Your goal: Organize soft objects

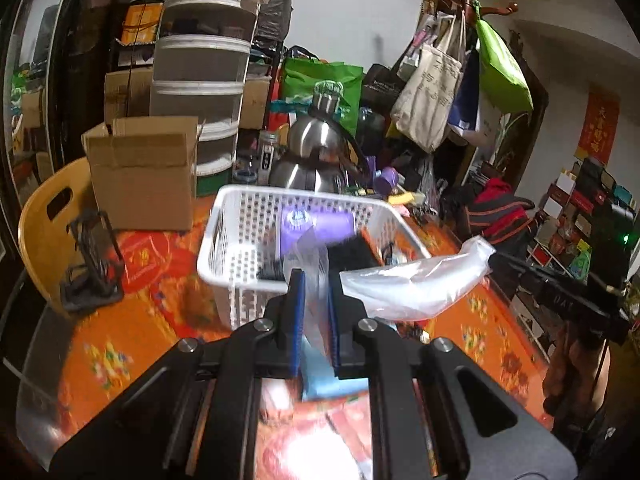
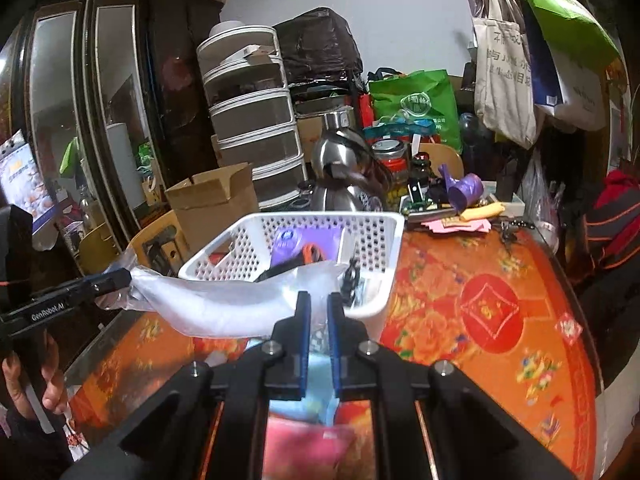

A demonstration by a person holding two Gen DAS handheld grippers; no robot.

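Observation:
A clear plastic bag is stretched between my two grippers above the orange tablecloth. My left gripper is shut on one edge of the bag. My right gripper is shut on the other edge of the bag. Each wrist view shows the other gripper at the bag's far end: the right gripper and the left gripper. A light blue soft item hangs inside the bag below the fingers, with a pink one under it. Just beyond stands a white perforated basket holding a purple pack and dark items.
An open cardboard box, a steel kettle and a stack of plastic drawers crowd the table's far side. A yellow chair and a black stand are at the left. A hand grips the left tool.

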